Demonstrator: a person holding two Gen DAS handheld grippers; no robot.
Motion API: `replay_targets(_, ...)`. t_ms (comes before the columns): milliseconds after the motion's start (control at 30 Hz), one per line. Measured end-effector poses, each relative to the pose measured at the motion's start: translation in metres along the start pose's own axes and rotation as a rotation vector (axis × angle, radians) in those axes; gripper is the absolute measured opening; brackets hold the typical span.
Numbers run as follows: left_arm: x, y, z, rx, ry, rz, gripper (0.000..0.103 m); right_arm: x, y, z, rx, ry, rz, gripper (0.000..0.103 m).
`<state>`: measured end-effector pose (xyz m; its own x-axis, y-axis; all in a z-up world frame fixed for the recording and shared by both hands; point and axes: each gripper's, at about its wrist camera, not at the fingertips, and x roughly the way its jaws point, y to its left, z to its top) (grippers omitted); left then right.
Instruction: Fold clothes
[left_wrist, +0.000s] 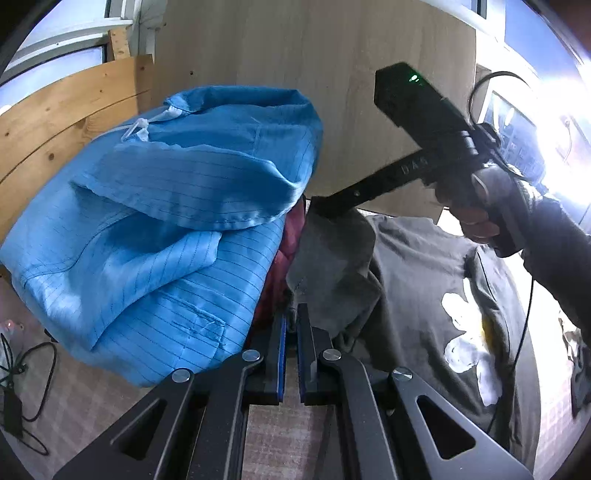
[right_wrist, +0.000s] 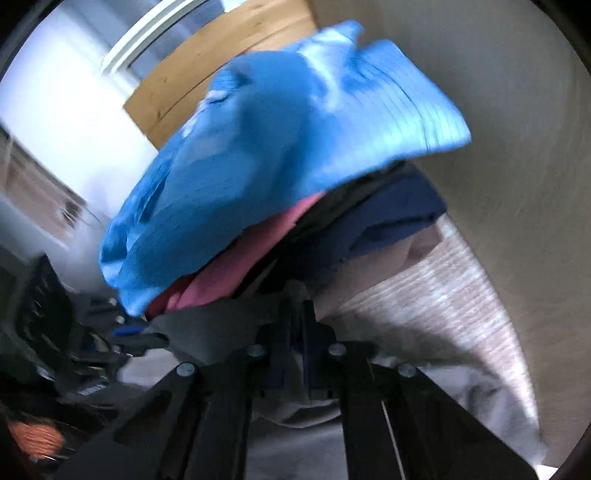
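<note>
One blue striped garment (left_wrist: 155, 221), one grey printed T-shirt (left_wrist: 424, 280), one maroon piece (left_wrist: 284, 251), perhaps one navy garment (right_wrist: 391, 221).

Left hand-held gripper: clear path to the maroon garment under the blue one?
Probably not directly. The left hand-held gripper is shut on the grey T-shirt, and the blue garment covers most of the maroon garment.

Both wrist cameras peer steeply down along their own jaws, close over the counter, sharing the blue garment (left_wrist: 166, 221) (right_wrist: 273, 155) heaped behind.
</note>
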<state>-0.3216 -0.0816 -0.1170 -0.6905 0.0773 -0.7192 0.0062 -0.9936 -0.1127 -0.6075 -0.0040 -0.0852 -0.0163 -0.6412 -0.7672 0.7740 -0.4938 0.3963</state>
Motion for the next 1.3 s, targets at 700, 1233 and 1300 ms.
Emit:
replay_targets(700,-0.019,-0.053,0.007,0.144,-0.015,-0.176,0.004,-0.077,0.032,-0.038,-0.100,-0.245,-0.245,0.005)
replay_targets(1233,0.040,-0.067,-0.032,0.345,0.154,-0.114,0.026,-0.059,-0.028,-0.147,0.194,-0.022,-0.304,0.054)
replay_targets(1300,0.048,-0.064,-0.032,0.381,0.160,-0.101,0.026,-0.050,-0.032,-0.153,0.206,0.001,-0.307,0.054)
